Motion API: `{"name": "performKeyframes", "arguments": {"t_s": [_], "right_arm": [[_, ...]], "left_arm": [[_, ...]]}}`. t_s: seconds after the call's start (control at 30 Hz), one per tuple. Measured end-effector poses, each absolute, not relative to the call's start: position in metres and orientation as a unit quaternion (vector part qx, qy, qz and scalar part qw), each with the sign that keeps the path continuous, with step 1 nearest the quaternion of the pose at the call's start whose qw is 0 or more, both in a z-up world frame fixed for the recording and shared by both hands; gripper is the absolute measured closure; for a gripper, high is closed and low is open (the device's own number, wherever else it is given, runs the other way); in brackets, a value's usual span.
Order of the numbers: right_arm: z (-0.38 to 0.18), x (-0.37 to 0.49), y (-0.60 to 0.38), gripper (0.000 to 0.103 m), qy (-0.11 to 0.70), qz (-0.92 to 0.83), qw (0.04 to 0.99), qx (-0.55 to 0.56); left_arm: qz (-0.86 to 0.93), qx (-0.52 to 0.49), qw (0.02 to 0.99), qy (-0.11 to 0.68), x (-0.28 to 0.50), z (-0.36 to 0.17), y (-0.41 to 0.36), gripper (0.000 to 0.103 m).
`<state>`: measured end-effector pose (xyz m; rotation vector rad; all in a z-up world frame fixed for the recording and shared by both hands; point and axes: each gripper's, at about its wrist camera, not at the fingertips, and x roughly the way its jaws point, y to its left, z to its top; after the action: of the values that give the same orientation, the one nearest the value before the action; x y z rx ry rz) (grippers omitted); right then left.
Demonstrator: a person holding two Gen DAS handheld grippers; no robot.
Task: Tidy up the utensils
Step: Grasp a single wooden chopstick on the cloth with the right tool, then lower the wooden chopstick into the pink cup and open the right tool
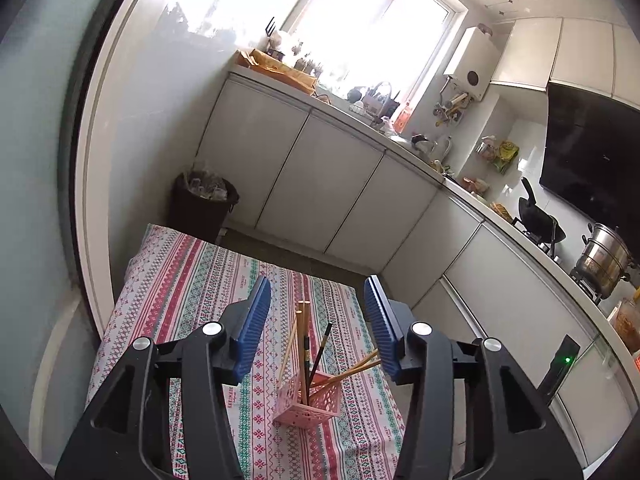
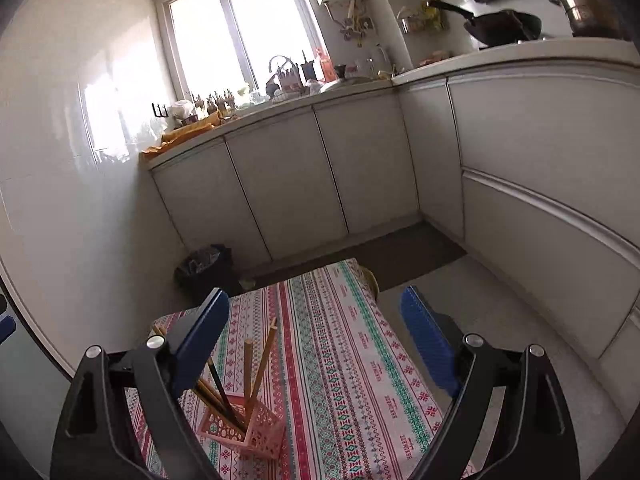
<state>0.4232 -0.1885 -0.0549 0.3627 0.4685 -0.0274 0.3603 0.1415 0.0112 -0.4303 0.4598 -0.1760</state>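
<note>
A pink lattice holder stands on the patterned tablecloth. It holds several wooden chopsticks and dark chopsticks, leaning in different directions. My left gripper is open and empty, raised above the holder with the chopsticks showing between its blue pads. In the right wrist view the holder with its chopsticks sits at the lower left. My right gripper is open and empty, above the tablecloth to the right of the holder.
A black bin stands on the floor beyond the table's far end. White kitchen cabinets run along the back and right. The counter carries clutter, a black wok and a steel pot. A window is behind.
</note>
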Motion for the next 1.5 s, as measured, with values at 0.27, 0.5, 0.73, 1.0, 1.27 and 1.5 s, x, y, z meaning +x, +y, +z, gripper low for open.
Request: {"name": "performKeyframes", "arguments": {"t_s": [0.27, 0.5, 0.73, 1.0, 1.27, 1.5], "right_arm": [[-0.182, 0.635, -0.223, 0.017, 0.545, 0.111, 0.786, 0.271], [-0.226, 0.769, -0.101, 0.022, 0.684, 0.147, 0.712, 0.06], [-0.273, 0.813, -0.045, 0.039, 0.718, 0.146, 0.68, 0.026], [-0.289, 0.817, 0.017, 0.09, 0.71, 0.174, 0.678, -0.073], [-0.272, 0.806, -0.044, 0.096, 0.653, 0.191, 0.733, 0.012], [-0.176, 0.765, -0.098, 0.096, 0.509, 0.169, 0.842, 0.057]], "left_arm": [[-0.056, -0.193, 0.949, 0.242, 0.378, -0.012, 0.153, 0.052], [-0.042, -0.167, 0.954, 0.247, 0.399, -0.038, 0.156, 0.05], [-0.027, -0.184, 0.946, 0.267, 0.416, -0.048, 0.17, 0.048], [0.006, -0.174, 0.936, 0.306, 0.433, -0.069, 0.179, 0.048], [0.009, -0.17, 0.932, 0.319, 0.435, -0.076, 0.177, 0.048], [-0.017, -0.157, 0.94, 0.302, 0.416, -0.063, 0.16, 0.048]]}}
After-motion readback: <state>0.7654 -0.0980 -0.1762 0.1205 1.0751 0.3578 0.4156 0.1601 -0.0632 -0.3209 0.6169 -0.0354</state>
